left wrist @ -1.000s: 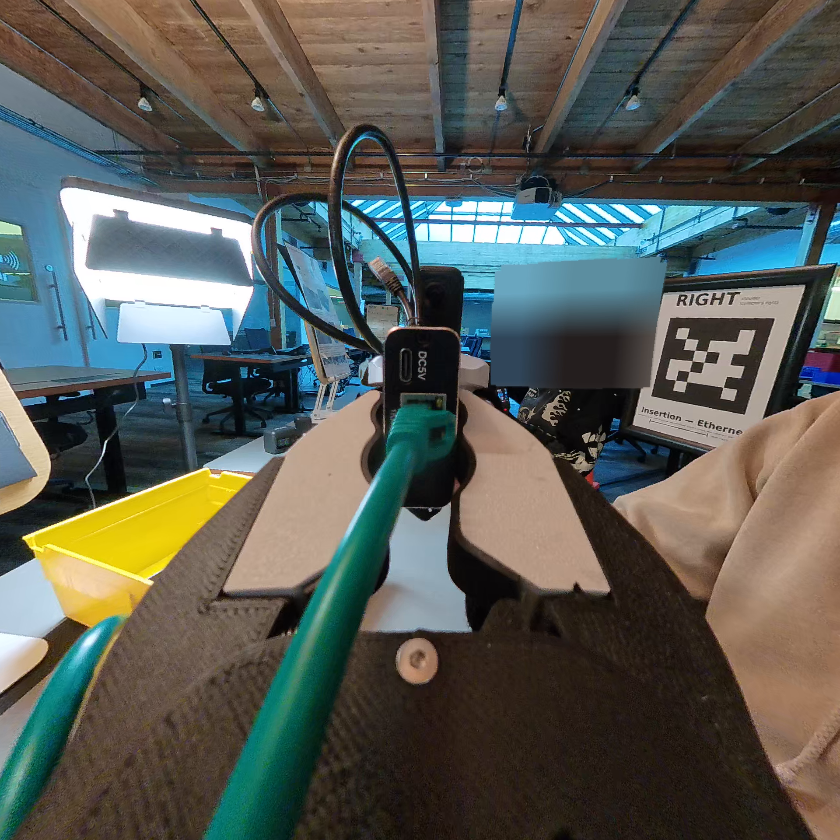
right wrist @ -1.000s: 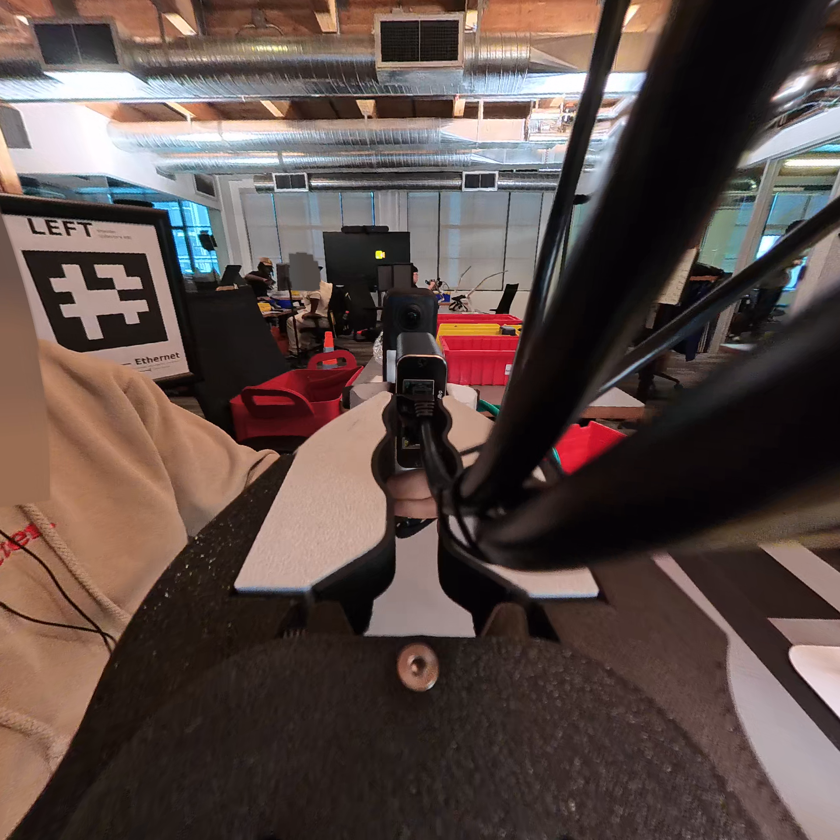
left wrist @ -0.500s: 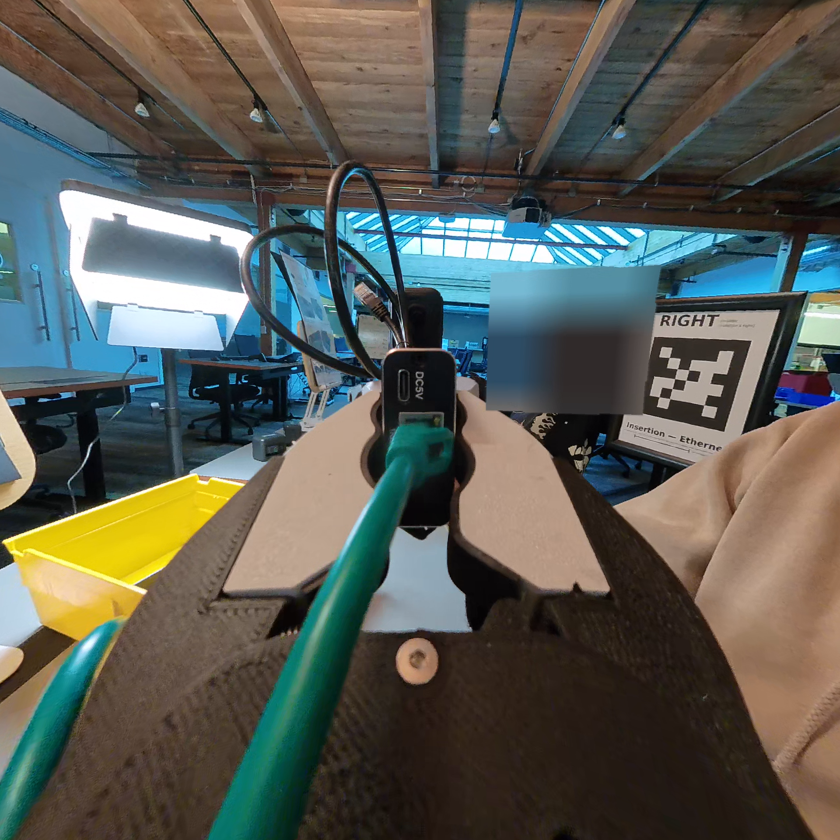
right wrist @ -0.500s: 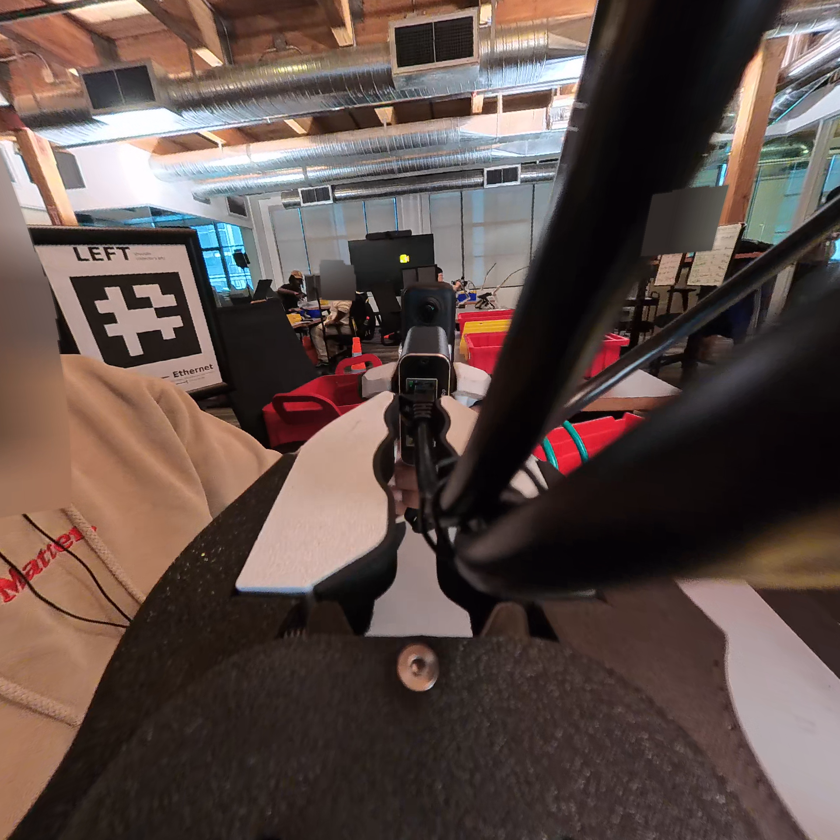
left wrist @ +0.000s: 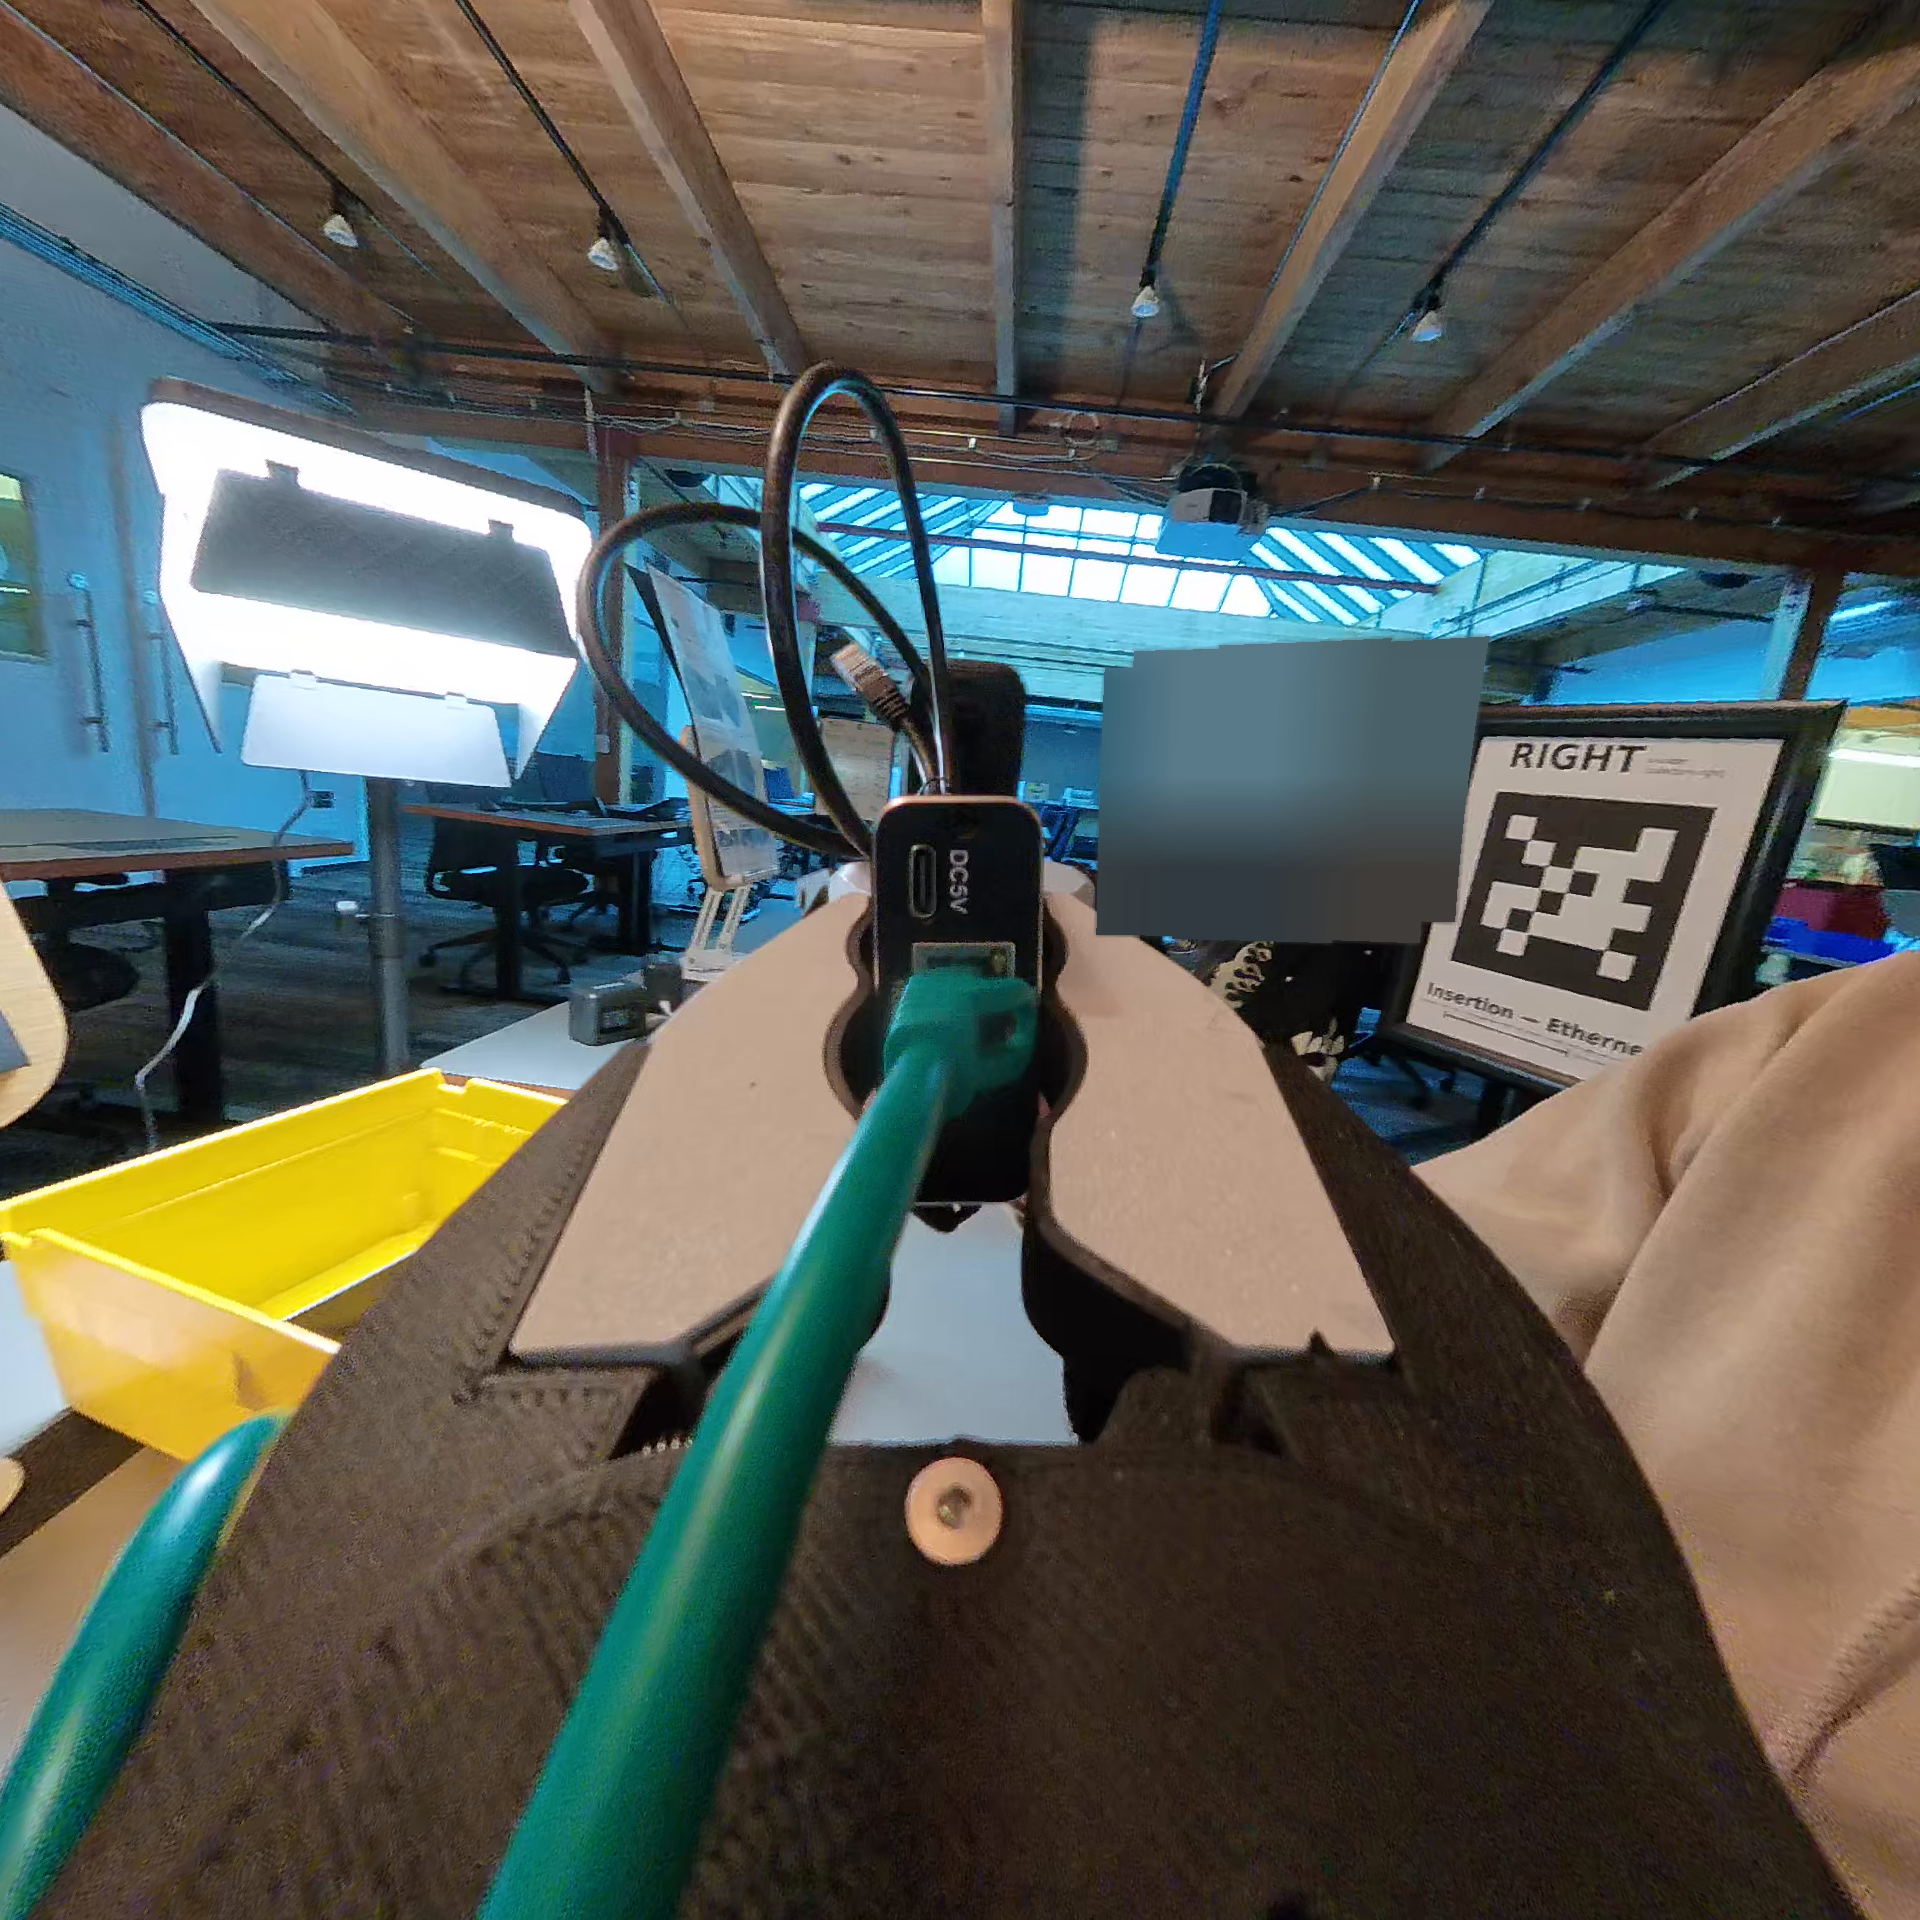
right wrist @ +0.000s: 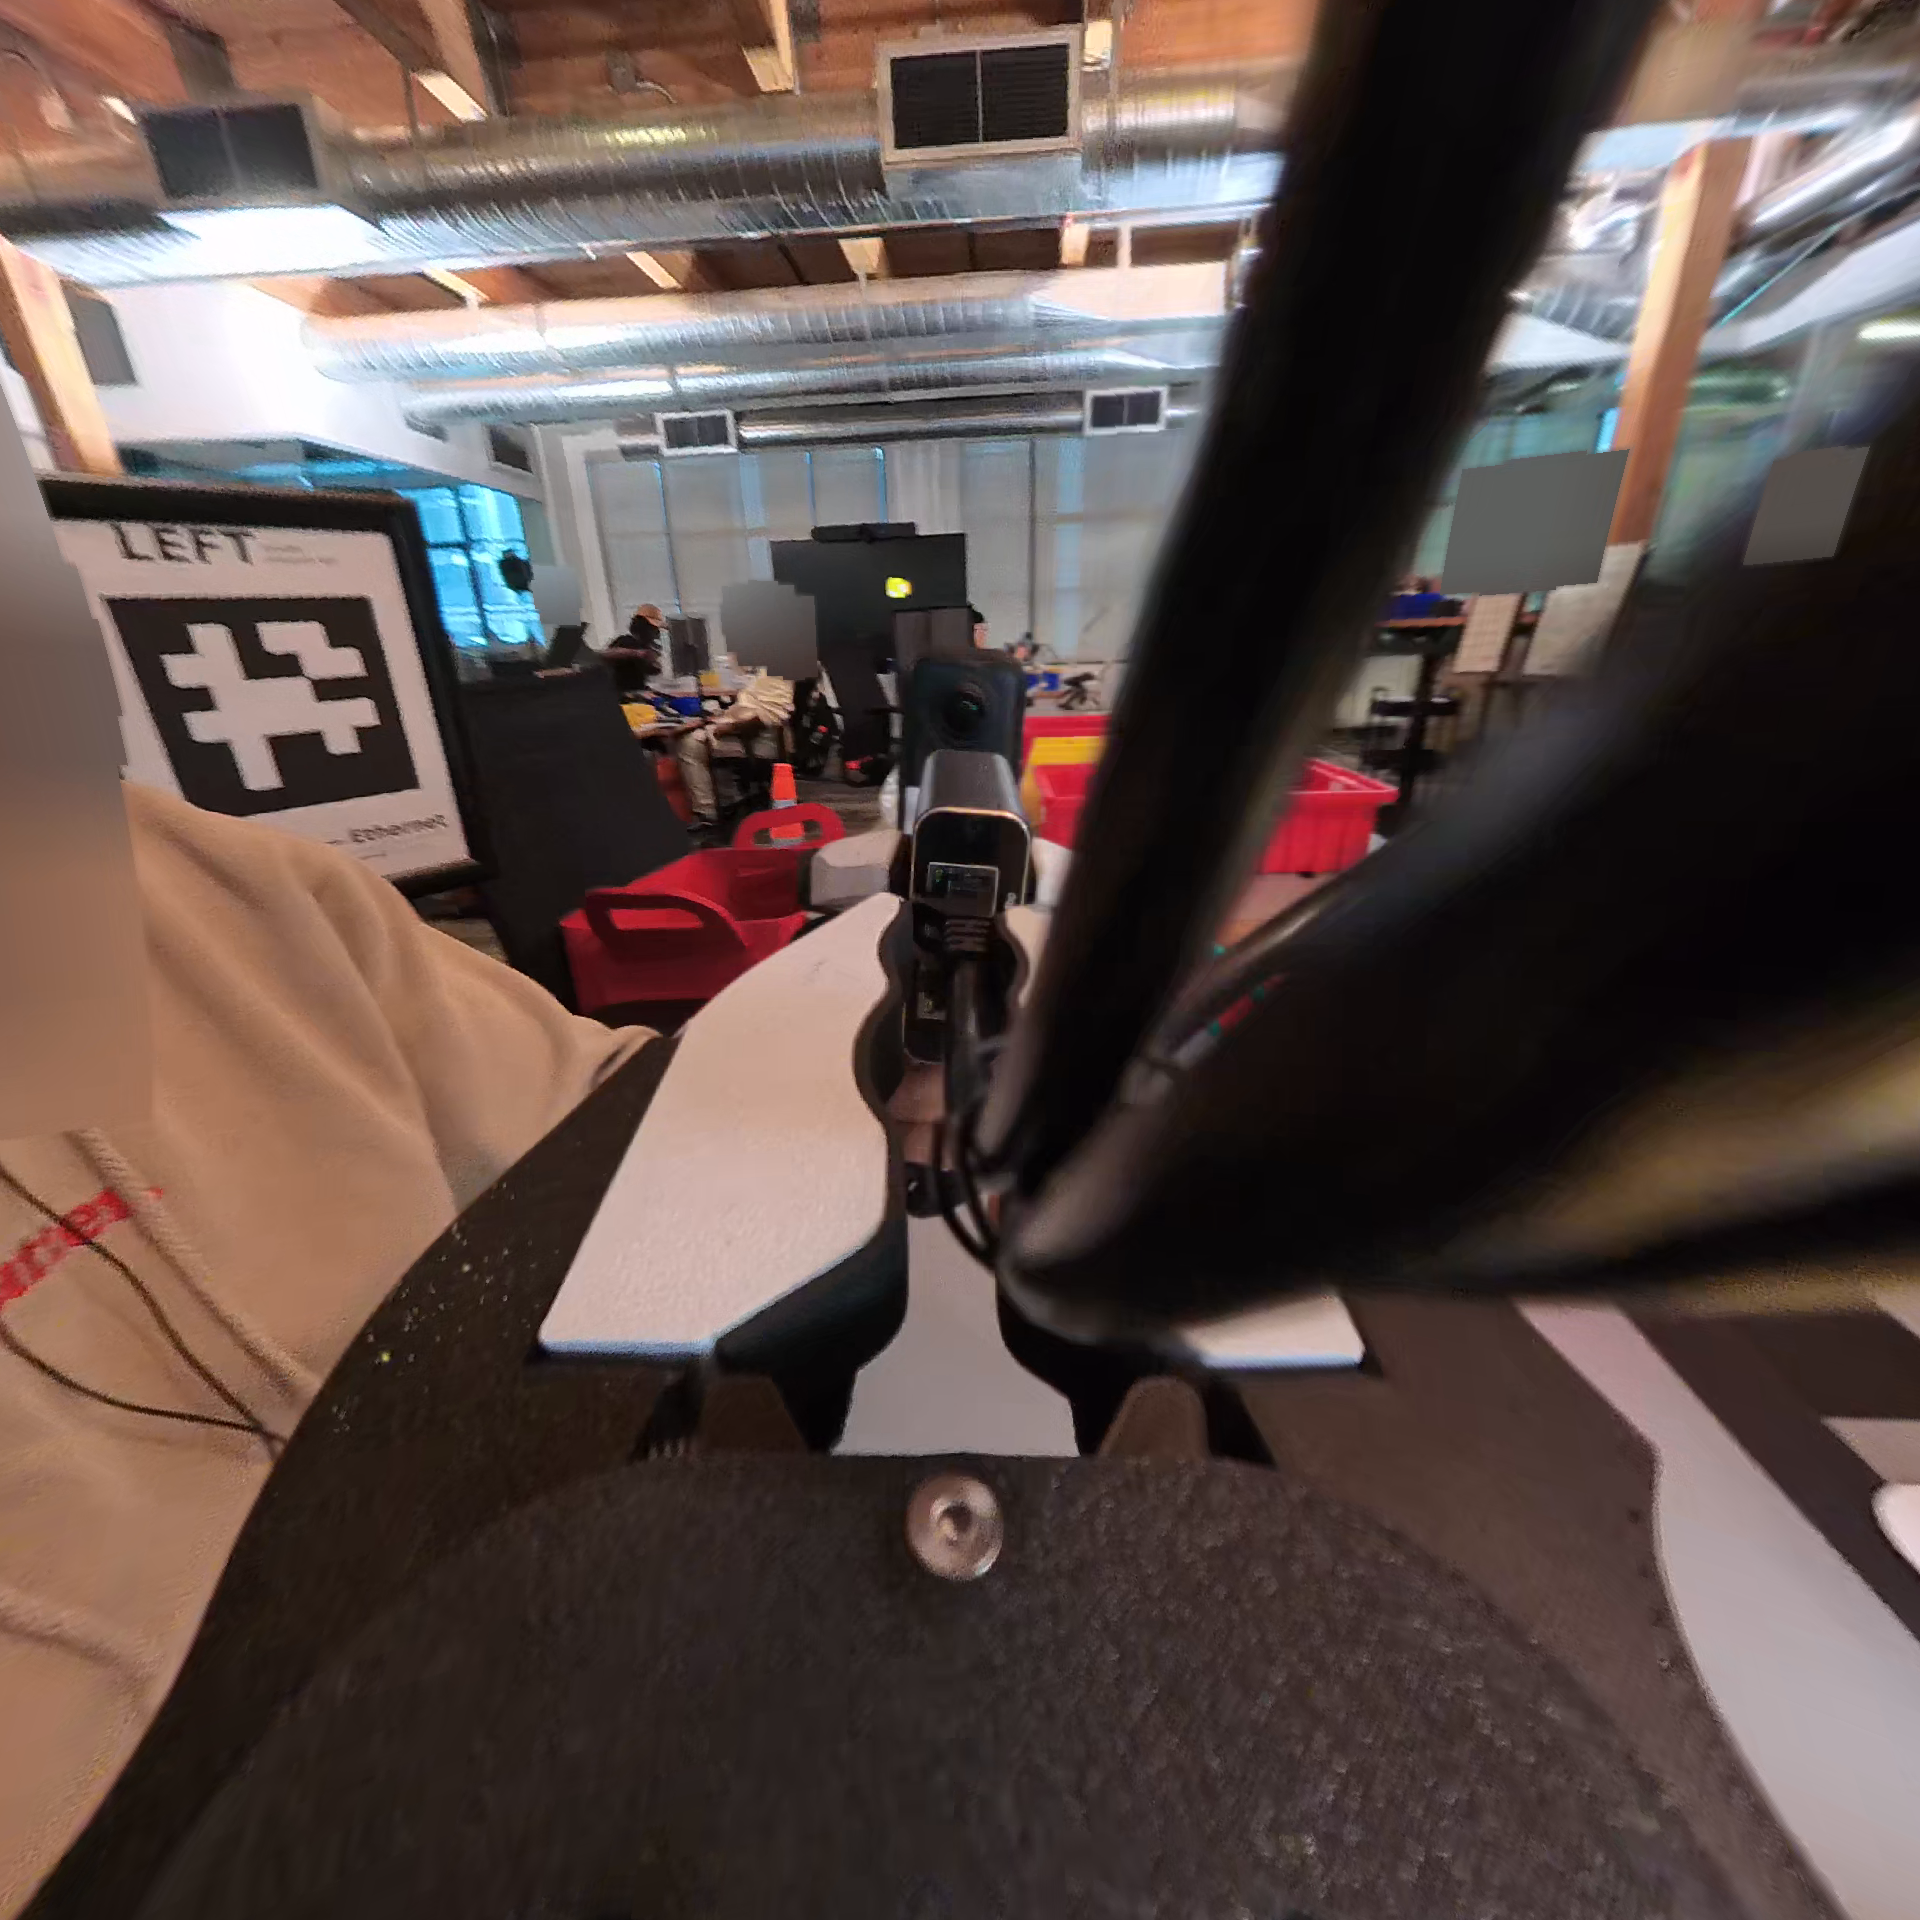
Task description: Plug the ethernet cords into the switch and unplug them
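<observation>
The small black switch [left wrist: 956, 862] is clamped between the pale fingers of my left gripper [left wrist: 956, 935], held up in the air. A green ethernet cord [left wrist: 831, 1299] runs back over the gripper, and its plug [left wrist: 961, 1023] sits in the switch's near port. My right gripper [right wrist: 961, 914] is shut on the opposite end of the same switch [right wrist: 971, 831]. There a black plug [right wrist: 961, 940] sits in a port. Its thick black cord [right wrist: 1299, 520] crosses that view very close and blurred. In the left wrist view the black cord [left wrist: 790, 582] loops up behind the switch, with a loose plug [left wrist: 868, 681] at its free end.
A yellow bin [left wrist: 208, 1226] stands low on the left. A person's beige sleeve [left wrist: 1714, 1247] is close on the right. Framed marker signs [left wrist: 1590, 894] [right wrist: 260, 696] stand behind. Red bins [right wrist: 686, 935] and desks lie farther back. Only a small space, under 4 cm, lies between the two pairs of fingers.
Both grippers and the switch have shifted slightly together, so the backgrounds slide and the right view is now blurred. Both grips and both plugged cords are unchanged.
</observation>
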The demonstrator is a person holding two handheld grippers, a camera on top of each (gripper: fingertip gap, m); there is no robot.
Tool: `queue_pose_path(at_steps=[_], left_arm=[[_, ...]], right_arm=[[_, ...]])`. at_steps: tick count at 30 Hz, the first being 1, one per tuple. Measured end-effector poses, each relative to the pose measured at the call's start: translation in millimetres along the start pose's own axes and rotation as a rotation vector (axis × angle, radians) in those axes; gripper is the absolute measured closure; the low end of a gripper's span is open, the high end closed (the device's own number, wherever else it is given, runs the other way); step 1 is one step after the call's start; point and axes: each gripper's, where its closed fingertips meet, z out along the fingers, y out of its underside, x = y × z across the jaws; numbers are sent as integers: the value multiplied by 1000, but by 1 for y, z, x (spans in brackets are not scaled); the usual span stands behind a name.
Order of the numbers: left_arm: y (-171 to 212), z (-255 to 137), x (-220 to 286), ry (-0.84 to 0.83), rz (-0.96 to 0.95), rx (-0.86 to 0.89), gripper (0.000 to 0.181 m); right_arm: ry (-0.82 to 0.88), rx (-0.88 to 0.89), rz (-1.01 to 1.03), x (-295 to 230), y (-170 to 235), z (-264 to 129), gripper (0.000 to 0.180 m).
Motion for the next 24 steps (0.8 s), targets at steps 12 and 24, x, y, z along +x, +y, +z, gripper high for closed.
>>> queue_pose_path(at_steps=[12, 24], left_arm=[[-15, -5, 8, -174, 338, 44, 154], [-62, -27, 20, -160, 368, 243, 154]], right_arm=[[222, 26, -256, -1, -13, 12, 163], [481, 128, -276, 42, -40, -47, 168]])
